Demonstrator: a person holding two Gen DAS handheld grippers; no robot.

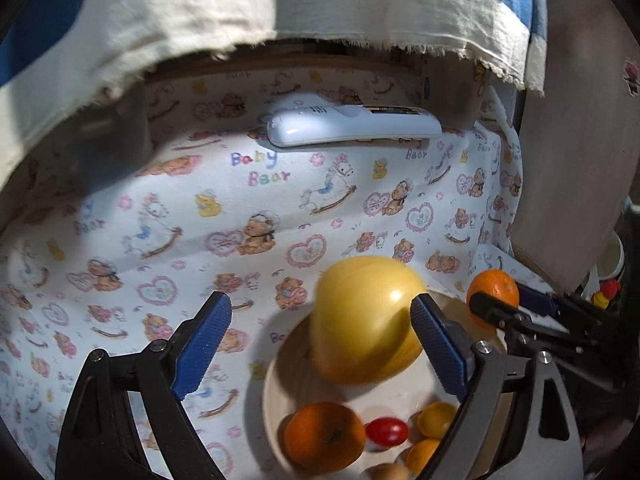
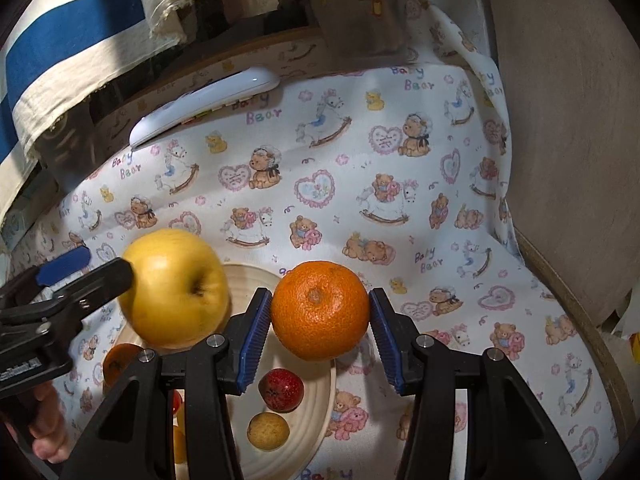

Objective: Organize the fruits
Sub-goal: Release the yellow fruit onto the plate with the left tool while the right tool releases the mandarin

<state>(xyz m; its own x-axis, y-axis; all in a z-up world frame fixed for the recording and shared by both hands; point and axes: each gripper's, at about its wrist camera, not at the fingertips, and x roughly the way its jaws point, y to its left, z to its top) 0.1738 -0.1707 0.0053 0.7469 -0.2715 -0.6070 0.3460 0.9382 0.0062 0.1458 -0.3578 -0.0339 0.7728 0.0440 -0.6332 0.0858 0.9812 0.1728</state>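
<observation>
Bear-print cloth (image 2: 400, 184) under a pale bowl (image 2: 316, 408) of small fruit.
Left gripper (image 1: 320, 340) spread wide, yellow apple (image 1: 366, 320) loose over bowl; right gripper (image 2: 320, 320) clamped on orange (image 2: 320, 310) above bowl's edge; bare cloth beyond, remote (image 1: 352, 126) at far edge.

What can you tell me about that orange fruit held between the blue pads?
The mandarin is round, bright orange, with pebbly, glossy skin and a small stem scar facing the camera. It looks whole and unpeeled. The right gripper clamps it between ribbed blue pads, one on each side. It hangs above the edge of the pale plate, beside a yellow apple.
</observation>
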